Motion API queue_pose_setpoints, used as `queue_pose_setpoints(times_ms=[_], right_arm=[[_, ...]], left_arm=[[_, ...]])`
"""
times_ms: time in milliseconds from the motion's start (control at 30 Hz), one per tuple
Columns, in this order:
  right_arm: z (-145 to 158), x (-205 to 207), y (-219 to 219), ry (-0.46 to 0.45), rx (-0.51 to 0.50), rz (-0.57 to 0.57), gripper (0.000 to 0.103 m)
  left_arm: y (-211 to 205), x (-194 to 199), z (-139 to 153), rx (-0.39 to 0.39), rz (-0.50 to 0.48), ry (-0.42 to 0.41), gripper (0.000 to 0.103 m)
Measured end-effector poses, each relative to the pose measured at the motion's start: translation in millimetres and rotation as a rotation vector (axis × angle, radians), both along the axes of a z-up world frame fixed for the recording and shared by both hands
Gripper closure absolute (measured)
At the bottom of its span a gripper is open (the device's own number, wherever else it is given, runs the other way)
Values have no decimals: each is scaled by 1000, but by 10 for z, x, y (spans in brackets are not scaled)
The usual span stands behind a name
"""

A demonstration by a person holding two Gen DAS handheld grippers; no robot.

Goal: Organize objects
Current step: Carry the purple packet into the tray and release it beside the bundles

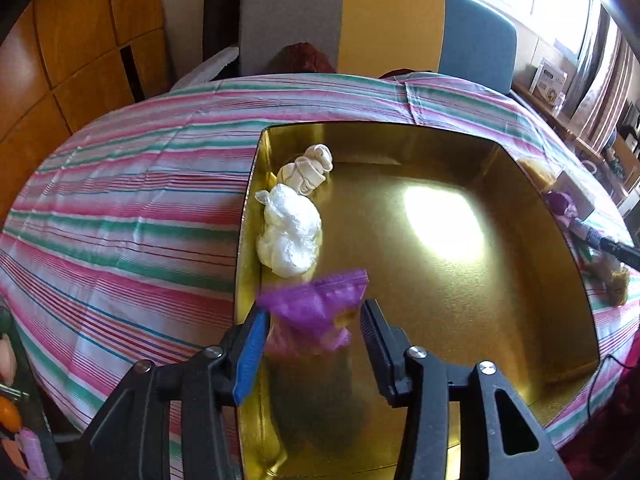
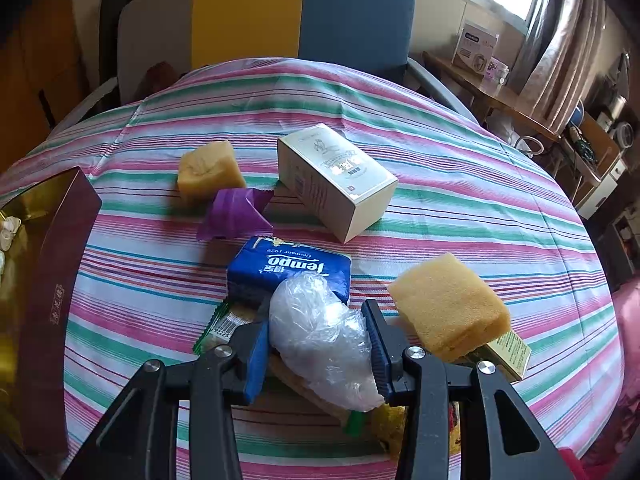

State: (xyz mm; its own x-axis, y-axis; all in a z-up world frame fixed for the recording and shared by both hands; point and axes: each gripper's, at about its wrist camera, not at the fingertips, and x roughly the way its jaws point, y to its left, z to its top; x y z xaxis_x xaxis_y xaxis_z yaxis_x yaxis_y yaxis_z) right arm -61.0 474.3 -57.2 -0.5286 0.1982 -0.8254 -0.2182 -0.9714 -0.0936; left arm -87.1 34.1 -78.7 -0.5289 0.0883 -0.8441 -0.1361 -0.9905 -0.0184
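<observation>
Purple packet (image 1: 316,308) sits loose between parted left gripper (image 1: 314,344); right gripper (image 2: 318,344) clamps clear bag (image 2: 320,336).

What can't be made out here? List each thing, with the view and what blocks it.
- Purple packet, left wrist view: motion blur; whether the fingers touch it is unclear.
- Gold tray, left wrist view: glare whites out part of its floor; the near end is behind the left gripper.
- Snack packets under the clear plastic bag, right wrist view: covered by the bag and the right gripper.
- White box print: too small.
</observation>
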Motion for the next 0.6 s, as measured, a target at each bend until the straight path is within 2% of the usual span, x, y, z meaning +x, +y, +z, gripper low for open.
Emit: queue_pose_setpoints(times_ms=[267,600], right_arm=[[-8,-2,-5,-2,6,0,59],[-1,4,-10,0,8,0,59]], left_arm=[[-6,57,83,-12,10,43,56],[36,151,144,9,13,53,56]])
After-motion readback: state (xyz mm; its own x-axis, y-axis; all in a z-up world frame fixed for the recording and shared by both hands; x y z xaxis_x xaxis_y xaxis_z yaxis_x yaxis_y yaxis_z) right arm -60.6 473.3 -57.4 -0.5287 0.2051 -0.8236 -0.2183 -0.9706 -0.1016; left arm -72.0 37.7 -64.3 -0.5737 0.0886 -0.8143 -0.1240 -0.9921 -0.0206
